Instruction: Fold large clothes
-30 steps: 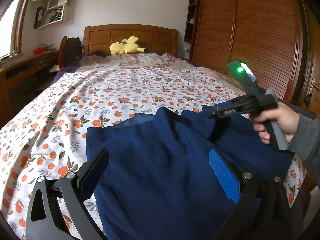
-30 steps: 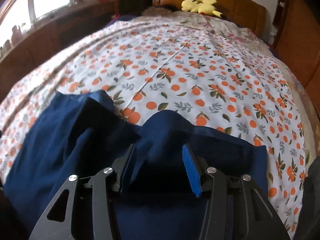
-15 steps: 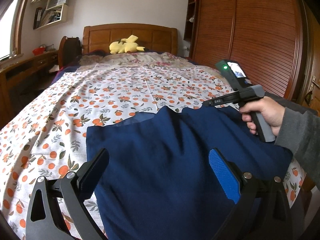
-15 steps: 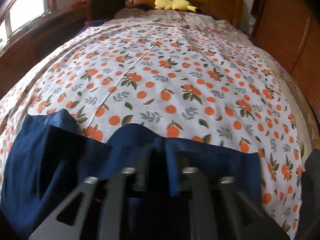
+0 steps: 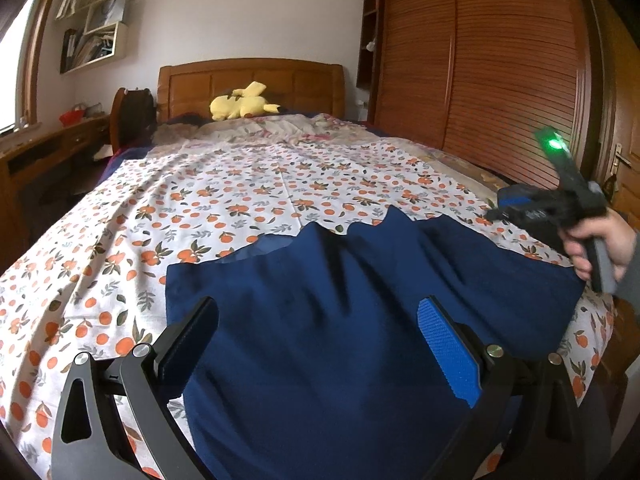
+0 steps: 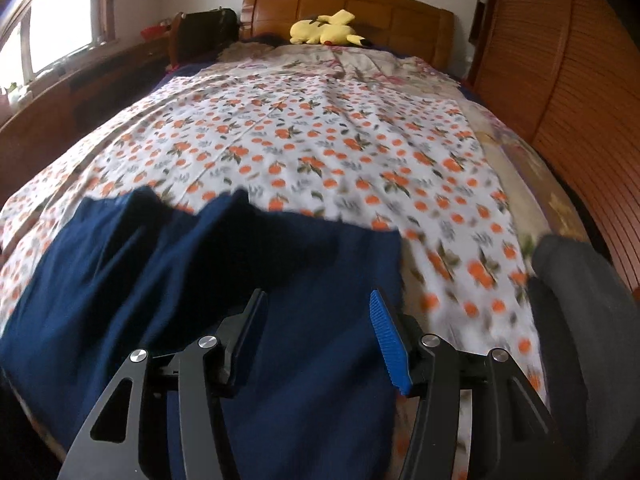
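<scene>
The navy garment (image 5: 360, 320) lies spread flat on the bed (image 5: 240, 200), probably for the next fold. The left gripper (image 5: 320, 344) and the right gripper (image 6: 316, 332) hover wide open over it and hold nothing.

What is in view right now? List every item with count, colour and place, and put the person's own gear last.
Garment: one, navy blue, spread on the near end of the bed.
Bedsheet: one, white with orange fruit print, covering the bed.
Headboard: one, brown wood, at the far end of the bed.
Plush toy: one, yellow, lying by the headboard.
Wardrobe: one, brown slatted doors, right of the bed.
Wall shelves: one set, pale, upper left wall.
Desk: one, brown wood, left of the bed under the window.
Left gripper: one, black with a blue pad, open above the garment.
Right gripper: one, black with a blue pad, open, holding nothing.
Right hand: one, grey sleeve, gripping the handle.
</scene>
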